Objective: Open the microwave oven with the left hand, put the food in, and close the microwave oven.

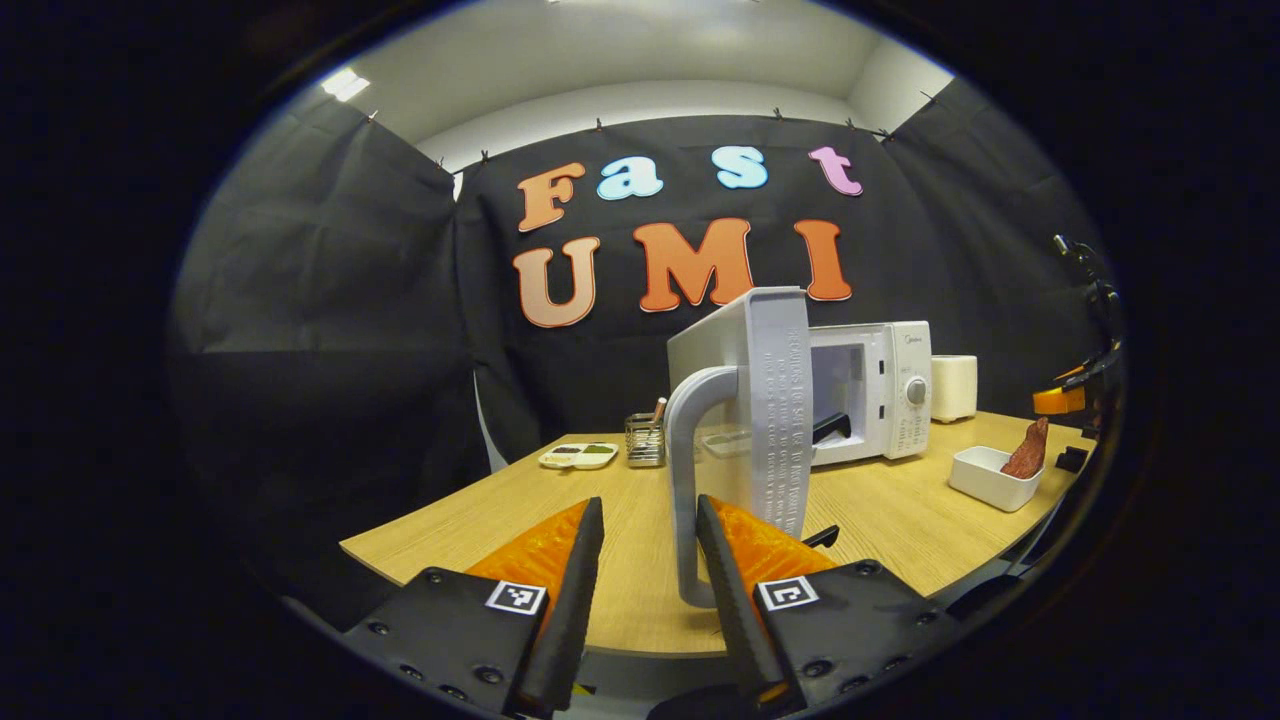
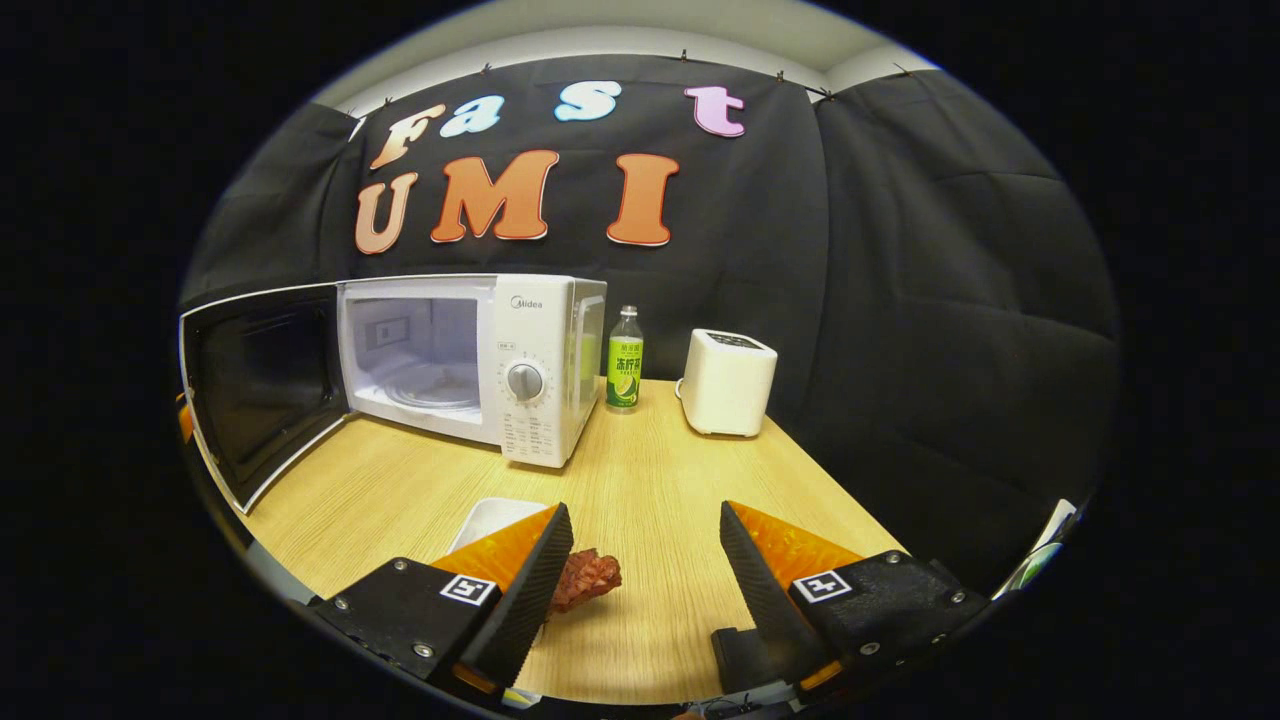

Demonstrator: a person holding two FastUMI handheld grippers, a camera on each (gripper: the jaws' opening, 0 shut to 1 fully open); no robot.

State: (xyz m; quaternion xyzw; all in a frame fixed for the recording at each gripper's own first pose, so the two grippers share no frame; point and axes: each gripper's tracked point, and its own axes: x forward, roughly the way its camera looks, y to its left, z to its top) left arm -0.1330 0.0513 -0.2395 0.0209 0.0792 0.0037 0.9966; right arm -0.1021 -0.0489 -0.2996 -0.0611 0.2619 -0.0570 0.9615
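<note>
Around door handle (image 1: pixel 690 480), left tongs (image 1: pixel 650 560) apart, seemingly untouching.

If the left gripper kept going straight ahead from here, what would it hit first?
Most likely the microwave door's handle, standing between the open left gripper fingers; the door edge lies just beyond, though depth is hard to judge.

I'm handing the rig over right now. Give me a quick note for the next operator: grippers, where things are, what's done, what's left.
Left gripper: open, jaws either side of the door handle, no clear squeeze.
Right gripper: open, empty, hovering over the meat in the white dish.
Microwave: door swung wide, cavity empty, glass turntable visible.
Done: door opened.
Left: grasp the food, place it inside, close the door with the left gripper.
</note>
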